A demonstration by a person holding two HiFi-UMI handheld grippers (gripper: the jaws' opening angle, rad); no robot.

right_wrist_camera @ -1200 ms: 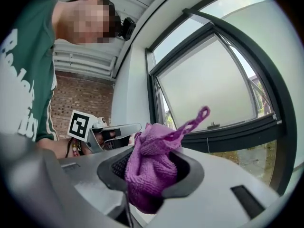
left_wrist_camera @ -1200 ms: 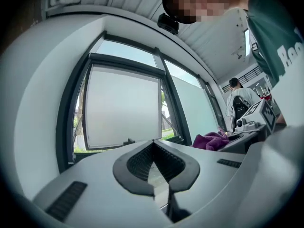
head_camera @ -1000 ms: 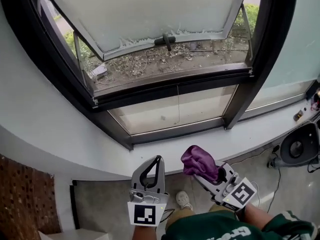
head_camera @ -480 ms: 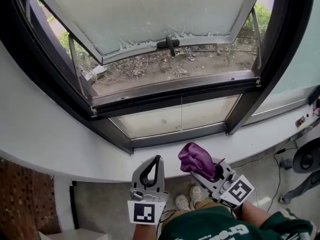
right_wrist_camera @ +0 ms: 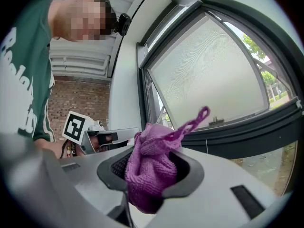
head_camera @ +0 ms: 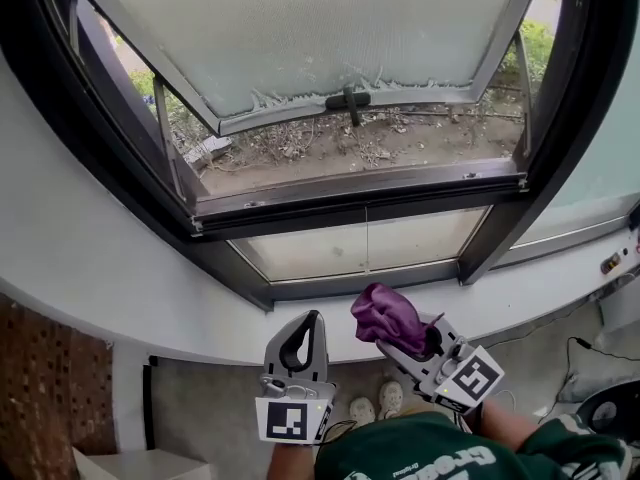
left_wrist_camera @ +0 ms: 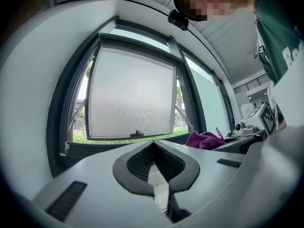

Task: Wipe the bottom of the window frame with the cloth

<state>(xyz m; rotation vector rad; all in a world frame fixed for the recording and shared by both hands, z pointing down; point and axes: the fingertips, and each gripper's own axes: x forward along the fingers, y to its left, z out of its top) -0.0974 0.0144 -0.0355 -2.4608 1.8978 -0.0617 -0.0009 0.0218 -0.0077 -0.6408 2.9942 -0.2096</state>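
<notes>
A bunched purple cloth (head_camera: 386, 314) (right_wrist_camera: 151, 167) sticks out of my right gripper (head_camera: 408, 336), whose jaws are shut on it. The cloth also shows at the right of the left gripper view (left_wrist_camera: 205, 139). My left gripper (head_camera: 308, 326) (left_wrist_camera: 153, 148) stands beside it to the left, shut with nothing between its jaws. Both hover near my body, below the white sill (head_camera: 300, 318). The dark bottom rail of the window frame (head_camera: 360, 200) runs across above them, well apart from the cloth. The frosted sash (head_camera: 300, 28) is swung outward.
A black handle (head_camera: 350, 98) sits on the sash's lower edge. Bare ground with dry litter (head_camera: 330, 148) lies outside. A fixed lower pane (head_camera: 360, 240) sits under the rail. A brick wall (head_camera: 50, 378) is at lower left; cables and a device (head_camera: 600, 408) lie on the floor at right.
The view has shifted so the window sits slightly higher and to the right. Both grippers stay in nearly the same place, the right one still holding the cloth.
</notes>
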